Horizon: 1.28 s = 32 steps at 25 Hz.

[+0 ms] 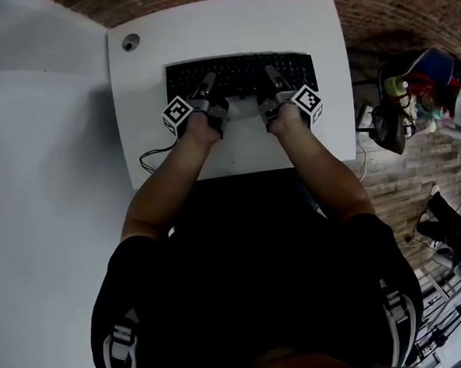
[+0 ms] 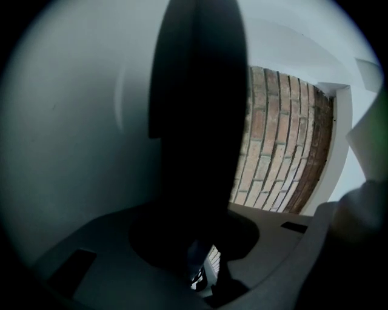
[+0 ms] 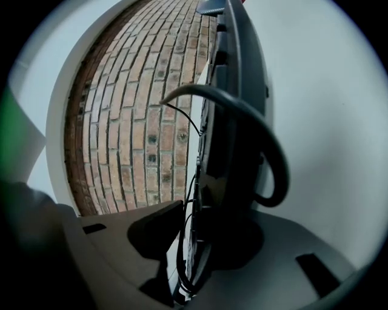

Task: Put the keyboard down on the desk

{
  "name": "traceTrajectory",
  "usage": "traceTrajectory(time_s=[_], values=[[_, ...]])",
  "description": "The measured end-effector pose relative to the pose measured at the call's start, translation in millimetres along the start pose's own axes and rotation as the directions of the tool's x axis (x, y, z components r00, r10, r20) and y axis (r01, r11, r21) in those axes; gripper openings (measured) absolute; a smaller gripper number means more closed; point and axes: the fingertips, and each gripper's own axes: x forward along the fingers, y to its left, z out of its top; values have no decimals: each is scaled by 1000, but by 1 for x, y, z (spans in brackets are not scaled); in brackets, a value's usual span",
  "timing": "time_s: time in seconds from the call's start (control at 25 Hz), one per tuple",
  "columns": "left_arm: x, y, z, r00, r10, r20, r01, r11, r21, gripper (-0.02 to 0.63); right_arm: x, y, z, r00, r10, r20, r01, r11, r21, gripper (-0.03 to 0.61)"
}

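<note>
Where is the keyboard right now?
Head view, top centre: the keyboard spans the far half of the desk, near edge inside the left gripper and right gripper.

An office or workroom corner — a white desk [image 1: 226, 29] with a keyboard [image 1: 239, 75], bare brickwork [image 1: 391, 0] around.

A round grey cap [image 1: 130, 42] lies beyond the left fingers [image 1: 207, 84], to their left. A brick floor [image 1: 391, 8] runs beyond the right fingers [image 1: 274, 76] and to their right. Well to the right of them are 1 black bag [image 1: 389, 127] and a heap of coloured things [image 1: 432, 72]. Further right and nearer to the person there are black stands [image 1: 453, 233]. Left of the left fingers spreads a wide white surface [image 1: 45, 154].
</note>
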Motion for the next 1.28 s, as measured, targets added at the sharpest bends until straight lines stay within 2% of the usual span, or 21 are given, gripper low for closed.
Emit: traceTrajectory(time_s=[0.08,0.2,0.4,0.84,1.04,1.28], values=[[-1,-1,-1,1000,2,-10,-2,1000,18,95,0,2,0,1000,4,-5,-4,1000,-10,166],[-2,0,0,1000,4,-9,-4,1000,1,106,-1,4,0,1000,-4,-13,4,1000,-24,170],[-6,1,-5,999,41,-33,-41,999,2,137,-10,-2,3,997,-78,-7,78,997,-1,199],[-14,2,-7,996,73,-48,-73,997,9,147,-28,-8,11,993,-121,5,121,992,25,199],[-21,3,-7,995,95,-36,-97,994,-41,147,-38,-12,17,988,-154,16,152,986,74,199],[-32,3,-10,991,132,-32,-134,988,-81,169,-51,-14,17,981,-192,23,190,978,90,199]])
